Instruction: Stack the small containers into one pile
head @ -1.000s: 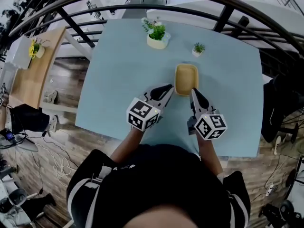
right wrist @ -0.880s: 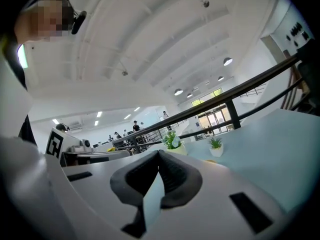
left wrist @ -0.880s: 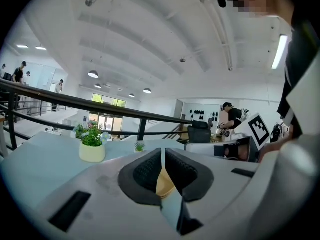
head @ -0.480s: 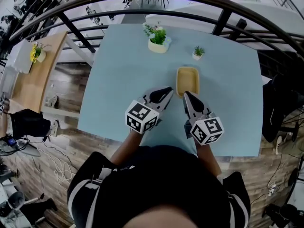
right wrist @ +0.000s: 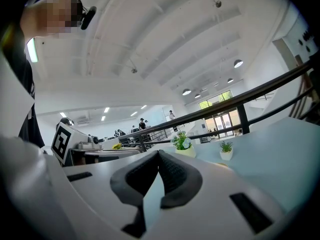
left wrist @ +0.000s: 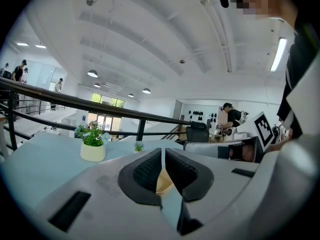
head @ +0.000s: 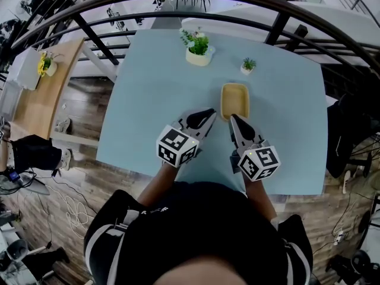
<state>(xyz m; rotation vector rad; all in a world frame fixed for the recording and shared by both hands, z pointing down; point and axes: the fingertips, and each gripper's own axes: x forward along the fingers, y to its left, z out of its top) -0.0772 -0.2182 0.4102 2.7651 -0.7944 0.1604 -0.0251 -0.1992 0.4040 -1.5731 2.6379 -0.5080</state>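
**Ana:** Containers [head: 234,100], then: where were they?

**Ben:** They showed as one yellow pile on the bench [head: 148,100], just beyond both gripper tips. How many were nested in it could not be told, and no second container showed apart from it.

**Ana:** And the grippers?

**Ben:** The left gripper [head: 207,113] had its jaws almost together with nothing between them, its tip near the pile's near-left corner. The right gripper [head: 233,119] was closed and empty too, its tip at the pile's near edge. Whether it touched was unclear.

**Ana:** So what did the step call for?

**Ben:** Probably only a squaring-up, since the stacking looked done. The person would have done well to press lightly from both sides with the closed tips held level. That way the light tubs would seat flush instead of sliding back toward the big plant [head: 198,46] and the small plant [head: 247,64].
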